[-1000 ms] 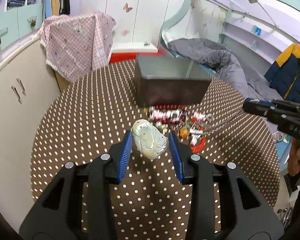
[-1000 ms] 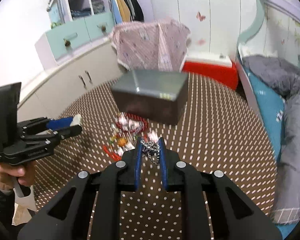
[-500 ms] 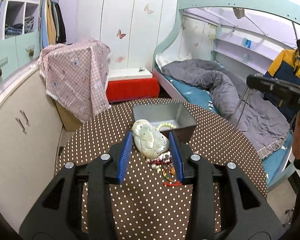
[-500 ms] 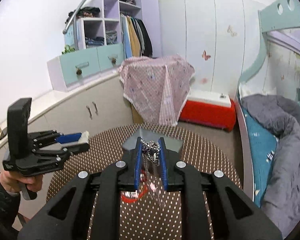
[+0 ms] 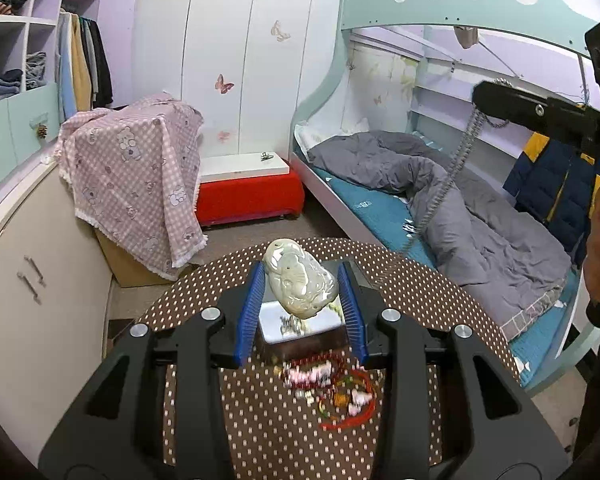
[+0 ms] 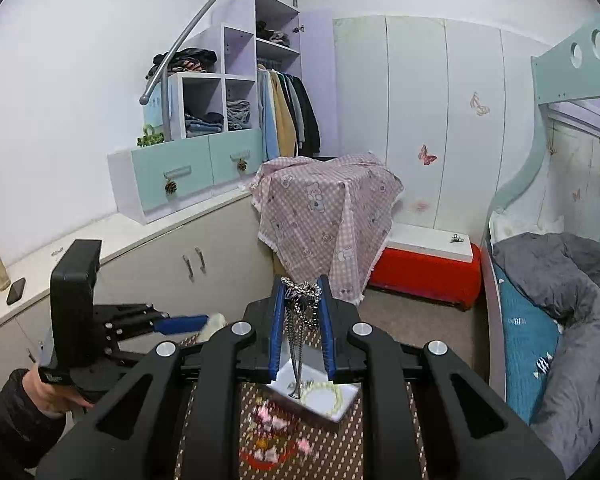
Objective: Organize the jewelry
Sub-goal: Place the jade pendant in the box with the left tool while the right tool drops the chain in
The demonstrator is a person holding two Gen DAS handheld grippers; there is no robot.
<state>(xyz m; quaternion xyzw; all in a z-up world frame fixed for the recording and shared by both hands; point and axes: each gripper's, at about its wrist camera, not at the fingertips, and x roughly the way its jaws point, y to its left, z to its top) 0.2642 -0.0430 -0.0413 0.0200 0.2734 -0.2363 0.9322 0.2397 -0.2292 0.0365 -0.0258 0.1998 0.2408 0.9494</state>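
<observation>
Our left gripper [image 5: 302, 300] is clamped on a pale jade pendant [image 5: 300, 280], pinched by its sides between the blue pads [image 5: 250, 312] so the carved face stays clear. Directly below and beyond the fingertips sits the open box [image 5: 300, 326], so we judge the pendant is held high for lowering in. Our right gripper [image 6: 302, 320] grips a bunched silver chain [image 6: 300, 312] at its top, so that the slack hangs straight down between the fingers towards the same box, where a bead bracelet [image 6: 320, 396] already lies. Nearer than the box, remaining jewelry [image 5: 332, 388] lies loose on the dotted table [image 5: 260, 420].
</observation>
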